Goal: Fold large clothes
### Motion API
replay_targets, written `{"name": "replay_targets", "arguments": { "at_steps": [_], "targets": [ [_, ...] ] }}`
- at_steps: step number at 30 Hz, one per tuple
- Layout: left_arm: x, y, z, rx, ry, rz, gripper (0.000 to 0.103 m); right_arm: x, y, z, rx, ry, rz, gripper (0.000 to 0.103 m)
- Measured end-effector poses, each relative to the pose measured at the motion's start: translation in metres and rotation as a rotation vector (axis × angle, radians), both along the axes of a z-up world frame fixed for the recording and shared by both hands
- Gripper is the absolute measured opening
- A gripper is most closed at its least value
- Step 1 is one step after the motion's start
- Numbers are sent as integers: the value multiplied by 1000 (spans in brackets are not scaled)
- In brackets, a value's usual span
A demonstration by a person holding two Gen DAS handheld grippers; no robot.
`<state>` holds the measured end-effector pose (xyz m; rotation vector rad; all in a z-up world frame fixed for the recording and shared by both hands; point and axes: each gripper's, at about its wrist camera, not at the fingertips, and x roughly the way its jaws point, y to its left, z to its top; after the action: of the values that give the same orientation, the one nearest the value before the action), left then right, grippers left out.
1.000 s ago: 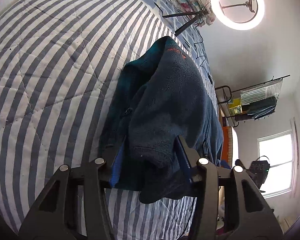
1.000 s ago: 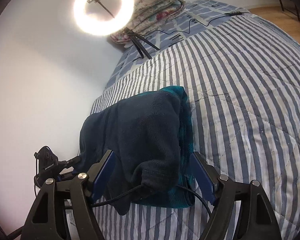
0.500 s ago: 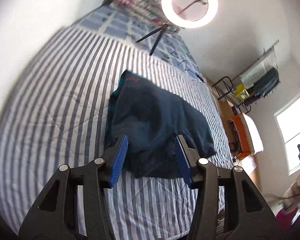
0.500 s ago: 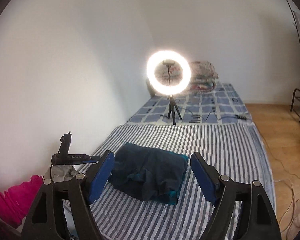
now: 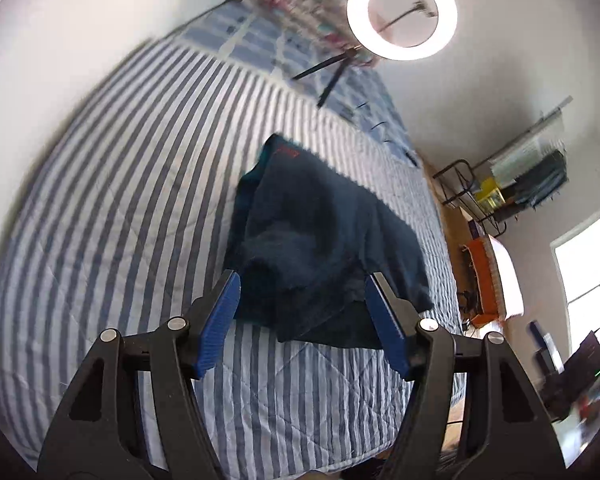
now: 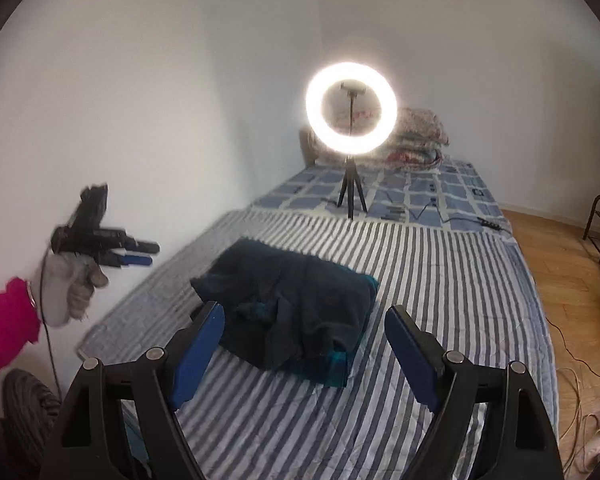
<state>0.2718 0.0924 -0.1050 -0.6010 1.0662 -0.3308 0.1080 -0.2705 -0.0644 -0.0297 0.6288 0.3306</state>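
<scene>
Garment: dark blue fleece [image 6: 288,300], folded into a rough bundle, lying on the bed; teal lining shows at its 5 o'clock corner in the right wrist view. Small red mark near its far edge in the left wrist view.
Bed: striped blue-and-white quilt [image 6: 440,280] under the fleece; checked blue sheet [image 6: 420,192] beyond it at 12 o'clock.
Left gripper [image 5: 304,320]: raised off the bed, jaws apart, nothing between them; fleece seen past the blue pads [image 5: 220,320], not touched. In the right wrist view it shows at 9 o'clock, held in a gloved hand [image 6: 72,284] with a pink sleeve [image 6: 4,320].
Right gripper [image 6: 304,356]: raised, jaws wide apart, empty; fleece lies ahead between the fingers, well clear of them.
Ring light [image 6: 351,109]: lit, on a small tripod [image 6: 351,192] standing on the checked sheet, at 12 o'clock from the fleece.
Bedding pile: folded floral quilt [image 6: 416,136] behind the light.
Room: wooden floor [image 6: 572,264] at 3 o'clock; metal rack [image 5: 512,188] and window [image 5: 592,264] in the left wrist view.
</scene>
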Motion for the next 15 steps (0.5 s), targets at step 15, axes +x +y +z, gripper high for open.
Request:
{"name": "replay_targets", "arguments": {
  "at_steps": [15],
  "targets": [
    [64, -13, -104, -200, 182, 67, 54, 141, -58, -176, 573, 488, -232, 81]
  ]
}}
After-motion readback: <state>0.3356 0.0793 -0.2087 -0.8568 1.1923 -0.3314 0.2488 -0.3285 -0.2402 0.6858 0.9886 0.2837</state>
